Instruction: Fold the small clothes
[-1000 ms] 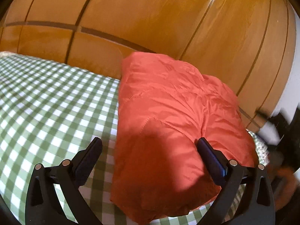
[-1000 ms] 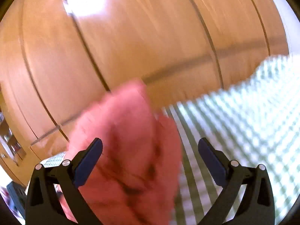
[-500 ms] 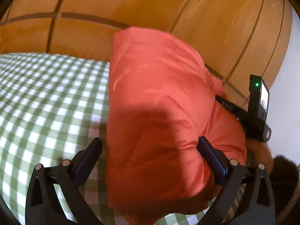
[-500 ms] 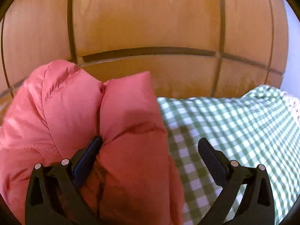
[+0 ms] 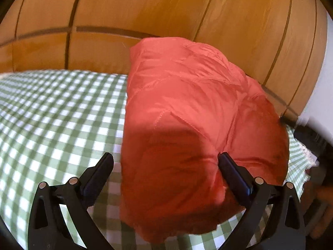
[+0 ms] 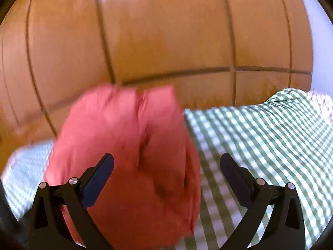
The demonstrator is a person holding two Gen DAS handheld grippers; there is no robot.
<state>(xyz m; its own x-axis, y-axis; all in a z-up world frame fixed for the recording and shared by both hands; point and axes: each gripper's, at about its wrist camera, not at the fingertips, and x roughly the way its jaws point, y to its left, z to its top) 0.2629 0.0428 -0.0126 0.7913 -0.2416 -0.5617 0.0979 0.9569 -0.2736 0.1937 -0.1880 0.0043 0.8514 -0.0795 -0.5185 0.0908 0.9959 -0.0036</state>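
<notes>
- Between the spread black fingers of the left gripper (image 5: 165, 164), a puffy, quilted orange-red garment folded into a bundle (image 5: 187, 112) lies on a green-and-white checked cloth (image 5: 58, 112); the gripper's right finger (image 5: 233, 175) touches the bundle's near side, while the other finger stands clear of it over the cloth.
- Ahead of the left gripper, beyond the bundle, stands a glossy orange-brown wooden panelled wall (image 5: 166, 10).
- Seen from the right gripper (image 6: 166, 166), whose jaws are also wide and hold nothing, the same bundle (image 6: 124, 145) fills the gap's left half and reaches past the left finger (image 6: 97, 177); the picture is blurred.
- Right of that bundle, the checked cloth (image 6: 260, 135) runs under the right finger (image 6: 235, 179).
</notes>
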